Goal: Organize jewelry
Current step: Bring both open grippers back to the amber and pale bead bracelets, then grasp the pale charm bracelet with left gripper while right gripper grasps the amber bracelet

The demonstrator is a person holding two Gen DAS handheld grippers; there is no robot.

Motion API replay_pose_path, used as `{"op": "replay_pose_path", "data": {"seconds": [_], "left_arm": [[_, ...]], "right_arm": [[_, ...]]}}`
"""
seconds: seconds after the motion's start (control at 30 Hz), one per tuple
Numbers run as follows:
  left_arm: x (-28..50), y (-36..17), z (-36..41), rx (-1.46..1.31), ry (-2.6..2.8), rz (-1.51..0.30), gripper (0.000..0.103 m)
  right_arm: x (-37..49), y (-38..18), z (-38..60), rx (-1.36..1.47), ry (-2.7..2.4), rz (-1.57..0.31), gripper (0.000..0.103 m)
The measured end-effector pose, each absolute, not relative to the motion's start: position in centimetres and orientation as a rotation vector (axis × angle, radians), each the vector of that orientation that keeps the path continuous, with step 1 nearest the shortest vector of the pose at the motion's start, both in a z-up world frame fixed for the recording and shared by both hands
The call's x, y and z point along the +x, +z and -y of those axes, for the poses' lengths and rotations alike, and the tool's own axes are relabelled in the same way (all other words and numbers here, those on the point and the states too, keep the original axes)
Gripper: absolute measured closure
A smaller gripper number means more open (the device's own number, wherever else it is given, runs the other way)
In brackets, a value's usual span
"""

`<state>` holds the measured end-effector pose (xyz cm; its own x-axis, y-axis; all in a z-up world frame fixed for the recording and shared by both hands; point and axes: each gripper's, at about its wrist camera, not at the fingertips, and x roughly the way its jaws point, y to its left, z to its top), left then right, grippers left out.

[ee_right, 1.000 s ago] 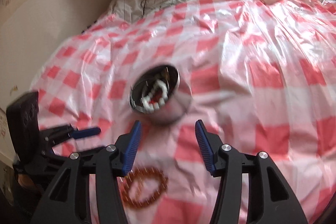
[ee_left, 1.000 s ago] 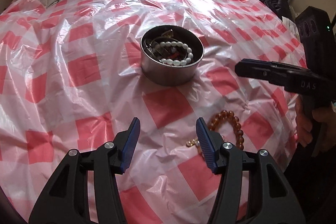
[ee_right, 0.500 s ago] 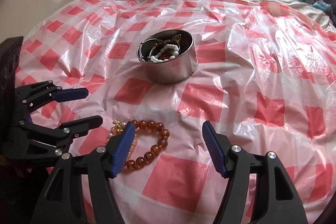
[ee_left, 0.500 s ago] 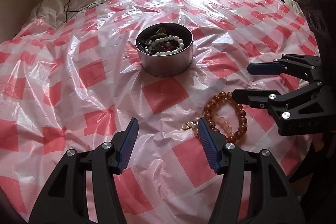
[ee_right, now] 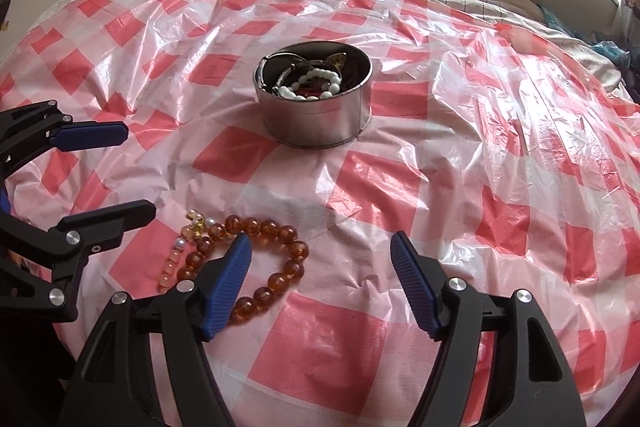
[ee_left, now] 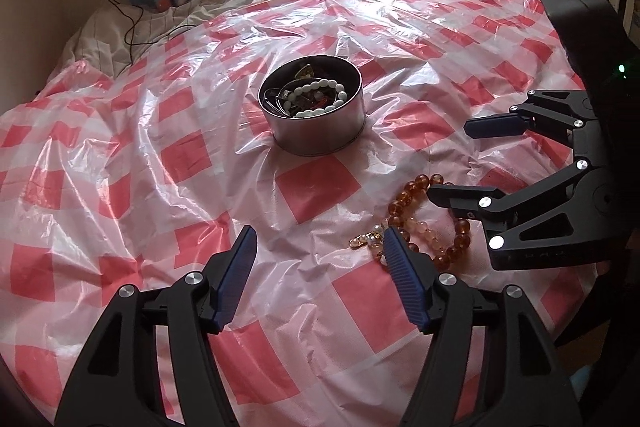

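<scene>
A bed draped in a red-and-white checked plastic sheet (ee_left: pixel 168 163) fills both views, with a round metal tin (ee_left: pixel 311 105) near its middle already holding a white bead bracelet (ee_left: pixel 320 99) and other pieces too tangled to name. On the sheet in front of the tin, well apart from it, lies an amber bead bracelet (ee_right: pixel 256 259) in a loose oval, with a paler, smaller beaded strand (ee_right: pixel 176 255) touching it on the side facing the left claw. Both claws hang just above the sheet, empty, their jaws having just been opening; nothing sits between either pair of pads. The right claw (ee_right: pixel 320 283) has its left finger directly over the amber loop, so the bracelet lies just left of its gap, its longer axis running roughly along the direction the claw points. The left claw (ee_left: pixel 320 275) has the jewellery at its right fingertip, partly hidden behind it. Both stand close, but the right claw appears better placed for the amber bracelet, needing only a small sideways shift to straddle the beads.
</scene>
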<state>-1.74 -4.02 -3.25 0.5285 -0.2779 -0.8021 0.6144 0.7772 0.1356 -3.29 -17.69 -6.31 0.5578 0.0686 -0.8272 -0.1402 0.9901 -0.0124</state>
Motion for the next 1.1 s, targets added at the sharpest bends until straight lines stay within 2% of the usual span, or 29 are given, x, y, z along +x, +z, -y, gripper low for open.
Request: {"op": "replay_pose_path", "data": {"seconds": [0.27,0.4,0.5,0.7,0.77,0.93,1.1], "left_arm": [[-1.5,-3.8,4.0,0.441,-0.551,-0.88,0.039],[-0.7,-4.3,3.2,0.422,-0.512,-0.915,0.039],[-0.7,-4.3,3.0,0.403,-0.521,-0.92,0.039],[-1.4,-4.6,4.0,0.368,-0.606,-0.938,0.038],[-1.5,-5.1,4.3,0.368,-0.619,-0.953,0.038],[-1.6,-6.1,4.8,0.324,-0.656,-0.987,0.038],[-1.7,-6.9,5.4,0.352,-0.661,-1.004,0.038]], "right_arm": [[-3.0,-6.4,18.9,-0.202,-0.033,-0.961,0.025],[-3.3,-5.4,21.3,-0.159,-0.117,-0.937,0.025],[-3.7,-4.7,22.6,-0.008,-0.012,-0.927,0.025],[-3.3,-6.5,26.9,0.67,0.337,-0.967,0.026],[-3.2,-6.7,27.5,0.749,0.377,-0.96,0.037],[-2.9,-6.1,25.9,0.609,0.35,-0.971,0.046],[-2.3,-6.6,23.0,0.322,0.23,-0.989,0.048]]}}
